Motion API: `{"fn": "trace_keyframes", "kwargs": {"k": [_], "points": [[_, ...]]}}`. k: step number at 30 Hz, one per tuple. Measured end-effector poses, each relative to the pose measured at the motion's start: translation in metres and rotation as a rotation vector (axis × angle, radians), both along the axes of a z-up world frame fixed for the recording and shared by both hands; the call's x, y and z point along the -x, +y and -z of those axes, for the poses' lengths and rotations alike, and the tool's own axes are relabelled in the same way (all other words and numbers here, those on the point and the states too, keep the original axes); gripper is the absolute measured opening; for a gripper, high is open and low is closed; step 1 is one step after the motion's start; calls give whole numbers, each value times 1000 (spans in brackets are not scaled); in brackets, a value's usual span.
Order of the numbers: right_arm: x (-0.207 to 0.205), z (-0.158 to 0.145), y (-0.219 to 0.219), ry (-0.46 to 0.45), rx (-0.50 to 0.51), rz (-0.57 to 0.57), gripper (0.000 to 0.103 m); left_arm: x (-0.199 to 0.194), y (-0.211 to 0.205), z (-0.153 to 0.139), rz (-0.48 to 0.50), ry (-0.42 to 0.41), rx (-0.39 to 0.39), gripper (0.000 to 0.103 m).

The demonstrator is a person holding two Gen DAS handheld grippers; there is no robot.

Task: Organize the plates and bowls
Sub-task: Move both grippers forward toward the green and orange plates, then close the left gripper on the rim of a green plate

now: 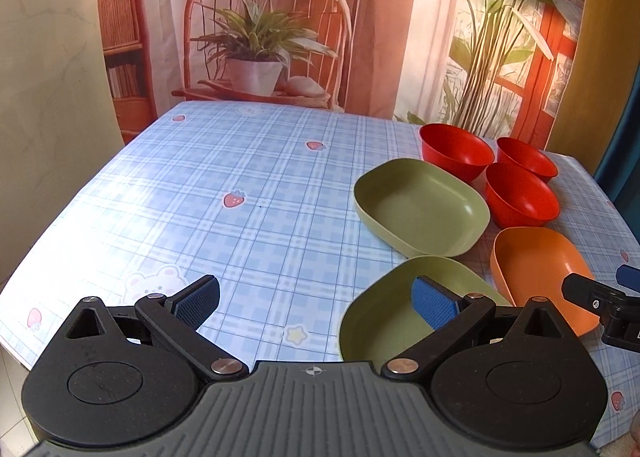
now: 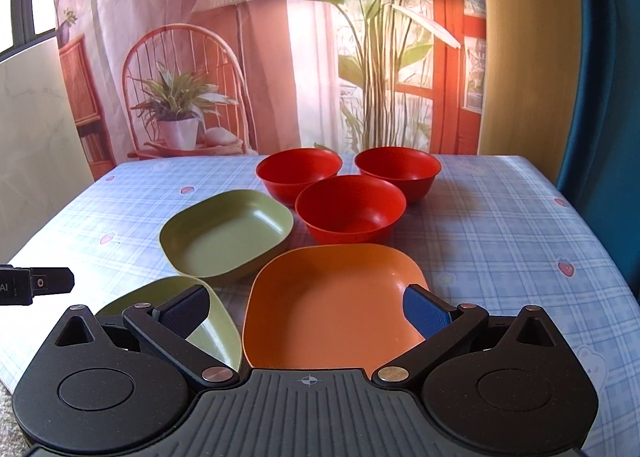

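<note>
Three red bowls stand in a cluster at the far side of the table. A far green plate lies left of them, a near green plate at the front edge, and an orange plate to its right. My right gripper is open and empty, hovering over the orange plate's near part. My left gripper is open and empty above the table, its right finger over the near green plate. The orange plate and red bowls lie to its right.
The table wears a blue plaid cloth with strawberry prints and ends close in front of both grippers. A printed backdrop hangs behind it. A pale panel stands at the left. The right gripper's tip shows at the left wrist view's right edge.
</note>
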State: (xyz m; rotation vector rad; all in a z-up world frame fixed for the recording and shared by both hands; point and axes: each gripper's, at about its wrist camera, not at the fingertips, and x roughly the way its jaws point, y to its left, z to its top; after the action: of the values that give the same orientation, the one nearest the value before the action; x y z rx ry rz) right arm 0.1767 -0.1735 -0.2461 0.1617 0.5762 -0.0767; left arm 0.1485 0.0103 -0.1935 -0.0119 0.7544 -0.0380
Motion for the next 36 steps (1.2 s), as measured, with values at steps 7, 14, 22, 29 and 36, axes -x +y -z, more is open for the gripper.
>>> {"fn": "trace_keyframes", "kwargs": {"k": [7, 14, 22, 29, 36], "points": [[-1, 14, 9, 43, -10, -5, 103, -4, -5, 13, 39, 49, 11, 102], [2, 21, 22, 26, 38, -3, 103, -7, -5, 26, 58, 103, 45, 93], [5, 22, 20, -11, 1, -35, 103, -9, -3, 33, 56, 144, 77, 80], [5, 22, 24, 8, 0, -52, 103, -8, -3, 36, 65, 159, 81, 63], [8, 27, 28, 57, 22, -41, 103, -5, 5, 39, 21, 167, 94, 52]]}}
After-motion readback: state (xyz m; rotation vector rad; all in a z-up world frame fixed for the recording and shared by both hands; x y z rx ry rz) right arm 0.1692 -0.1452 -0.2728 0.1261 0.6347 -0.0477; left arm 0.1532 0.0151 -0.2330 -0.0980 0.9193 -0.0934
